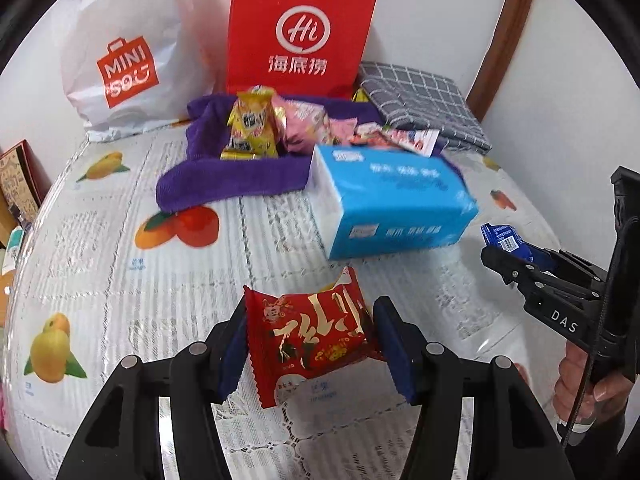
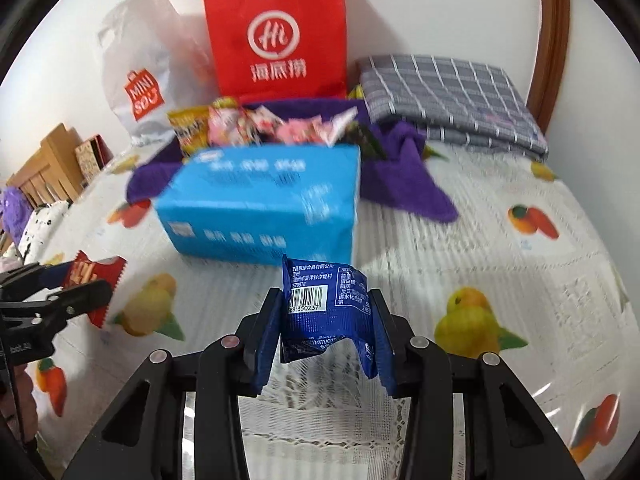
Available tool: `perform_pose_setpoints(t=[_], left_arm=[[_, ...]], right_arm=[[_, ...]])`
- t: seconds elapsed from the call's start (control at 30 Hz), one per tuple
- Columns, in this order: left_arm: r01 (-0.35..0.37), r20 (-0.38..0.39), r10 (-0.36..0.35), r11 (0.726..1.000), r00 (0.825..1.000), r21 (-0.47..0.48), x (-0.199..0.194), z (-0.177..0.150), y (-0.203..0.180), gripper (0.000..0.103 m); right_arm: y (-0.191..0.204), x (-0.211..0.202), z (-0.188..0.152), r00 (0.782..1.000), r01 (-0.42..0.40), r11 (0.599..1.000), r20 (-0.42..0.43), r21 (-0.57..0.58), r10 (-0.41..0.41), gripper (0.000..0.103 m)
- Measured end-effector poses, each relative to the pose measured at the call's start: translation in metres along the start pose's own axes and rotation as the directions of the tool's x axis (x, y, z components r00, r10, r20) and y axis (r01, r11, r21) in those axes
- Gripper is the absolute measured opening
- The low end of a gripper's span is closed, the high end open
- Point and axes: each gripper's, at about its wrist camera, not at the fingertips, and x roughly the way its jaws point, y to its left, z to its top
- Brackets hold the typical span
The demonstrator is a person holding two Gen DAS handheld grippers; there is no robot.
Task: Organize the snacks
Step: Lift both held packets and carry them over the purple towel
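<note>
This looks like a home, with a table under a fruit-print cloth, two shopping bags by the wall, a folded checked cloth and a wooden chair.

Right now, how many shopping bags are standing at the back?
2: a white MINISO plastic bag on the left and a red paper bag beside it, both behind the purple towel. More could be hidden.

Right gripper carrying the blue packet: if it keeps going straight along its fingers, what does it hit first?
Most likely the blue tissue pack, lying directly ahead of the right gripper and its blue snack packet. Depth is unclear; it might meet the tablecloth first.
</note>
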Motion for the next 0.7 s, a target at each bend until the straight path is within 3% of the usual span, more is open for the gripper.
perform_pose_setpoints(t=[0.7], left_arm=[[0.066, 0.074, -0.069, 0.997, 0.995, 0.037, -0.021, 0.082, -0.019, 0.057]], right_arm=[[0.002, -0.041, 0.079, 0.995, 0.016, 1.0, 0.098, -0.011, -0.015, 0.042]])
